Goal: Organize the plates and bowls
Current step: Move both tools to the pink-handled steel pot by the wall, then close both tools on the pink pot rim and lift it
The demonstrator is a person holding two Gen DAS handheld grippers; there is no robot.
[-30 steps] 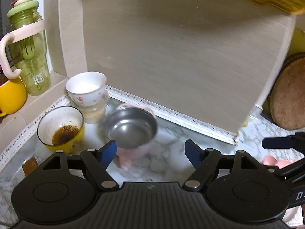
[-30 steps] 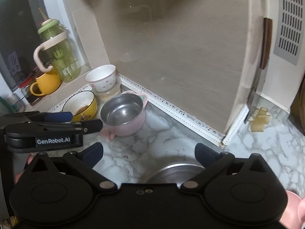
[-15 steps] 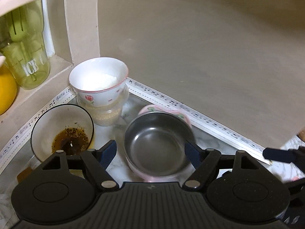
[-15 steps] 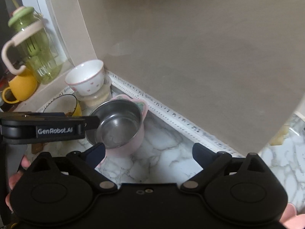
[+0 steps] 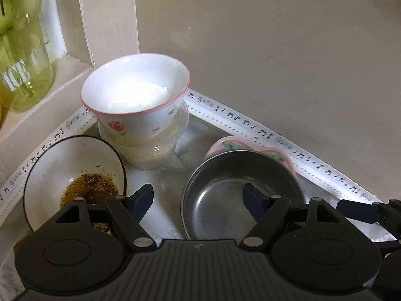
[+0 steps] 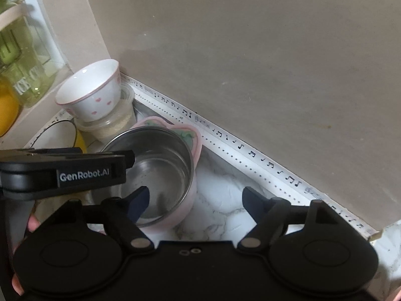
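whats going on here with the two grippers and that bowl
A person holds a gripper in each hand over a marble counter corner. The left gripper and right gripper, its jaws just narrowed, each straddle one side of the pink steel-lined bowl, open, not gripping yet. Beside it sit a yellow bowl with sauce dregs and a white flowered bowl stacked on a lidded plastic tub.

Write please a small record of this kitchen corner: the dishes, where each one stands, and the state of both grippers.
steel bowl: pink outside, empty, on marble counter
white bowl: stacked on a clear tub
yellow bowl: dark sauce residue, left of steel bowl
green bottle: on ledge
left gripper: open, right finger over steel bowl
right gripper: open after just closing partly, left finger over steel bowl
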